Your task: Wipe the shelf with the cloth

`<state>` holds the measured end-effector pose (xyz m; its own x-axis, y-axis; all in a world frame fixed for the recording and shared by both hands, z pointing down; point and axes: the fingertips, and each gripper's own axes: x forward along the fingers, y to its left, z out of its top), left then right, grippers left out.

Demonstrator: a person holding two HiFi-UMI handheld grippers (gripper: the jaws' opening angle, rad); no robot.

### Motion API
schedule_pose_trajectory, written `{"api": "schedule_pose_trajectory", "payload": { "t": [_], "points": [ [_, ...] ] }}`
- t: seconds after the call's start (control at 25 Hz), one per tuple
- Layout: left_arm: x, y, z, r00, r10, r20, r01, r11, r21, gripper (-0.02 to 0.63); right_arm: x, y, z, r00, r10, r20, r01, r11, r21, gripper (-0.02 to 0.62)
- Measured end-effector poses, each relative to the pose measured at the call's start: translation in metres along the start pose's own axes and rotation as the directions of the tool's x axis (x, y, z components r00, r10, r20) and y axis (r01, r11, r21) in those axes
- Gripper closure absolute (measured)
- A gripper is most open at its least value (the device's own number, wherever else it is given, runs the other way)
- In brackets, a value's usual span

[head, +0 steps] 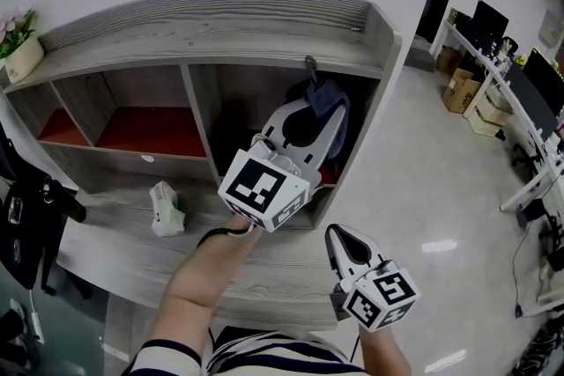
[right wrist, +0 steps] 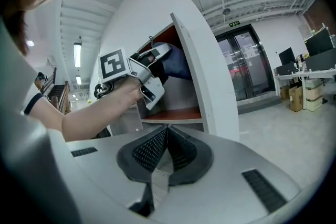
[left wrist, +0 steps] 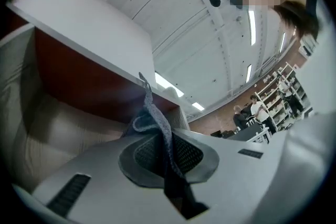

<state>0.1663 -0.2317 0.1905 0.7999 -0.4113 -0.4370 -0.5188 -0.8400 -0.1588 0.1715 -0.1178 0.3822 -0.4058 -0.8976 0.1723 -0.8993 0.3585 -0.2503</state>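
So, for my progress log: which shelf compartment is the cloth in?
The rightmost compartment: the left gripper holds the blue-grey cloth inside it. The compartments to its left hold no cloth.

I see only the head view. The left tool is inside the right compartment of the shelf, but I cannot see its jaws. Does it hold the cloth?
Observer: Yes. The left gripper view shows the left tool shut on the blue-grey cloth.
Operator: And is the right tool empty?
Observer: Yes. In the right gripper view the right tool has its jaws together, with nothing between them.
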Motion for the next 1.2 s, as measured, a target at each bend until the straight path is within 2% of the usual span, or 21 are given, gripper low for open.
{"api": "schedule_pose_trajectory", "payload": {
  "t": [0.12,0.28,0.52,0.68,0.92,1.2],
  "points": [
    [0.008,0.008,0.002,0.996,-0.029,0.086,0.037,0.995,-0.096,0.571,-0.007,-0.005,-0.003,0.999,-0.032,-0.015,0.032,1.0,-0.001,0.569],
    [0.014,0.017,0.001,0.982,-0.035,0.188,0.078,0.97,-0.228,0.571,-0.012,-0.01,-0.01,0.998,-0.059,-0.033,0.059,0.998,-0.003,0.569],
    [0.029,0.009,0.006,0.972,-0.069,0.226,0.133,0.951,-0.279,0.571,-0.017,-0.016,-0.01,0.997,-0.072,-0.037,0.071,0.997,-0.024,0.569],
    [0.034,0.006,0.002,0.971,-0.093,0.222,0.166,0.927,-0.335,0.571,-0.018,-0.018,-0.014,0.995,-0.091,-0.048,0.09,0.996,-0.014,0.569],
    [0.034,0.004,-0.014,0.984,-0.093,0.149,0.149,0.894,-0.423,0.571,-0.019,-0.02,-0.017,0.995,-0.084,-0.053,0.083,0.996,-0.012,0.569],
    [0.025,-0.001,-0.032,0.989,-0.13,0.066,0.146,0.878,-0.456,0.571,-0.014,-0.016,-0.019,0.996,-0.069,-0.056,0.068,0.998,-0.014,0.569]
  ]
}}
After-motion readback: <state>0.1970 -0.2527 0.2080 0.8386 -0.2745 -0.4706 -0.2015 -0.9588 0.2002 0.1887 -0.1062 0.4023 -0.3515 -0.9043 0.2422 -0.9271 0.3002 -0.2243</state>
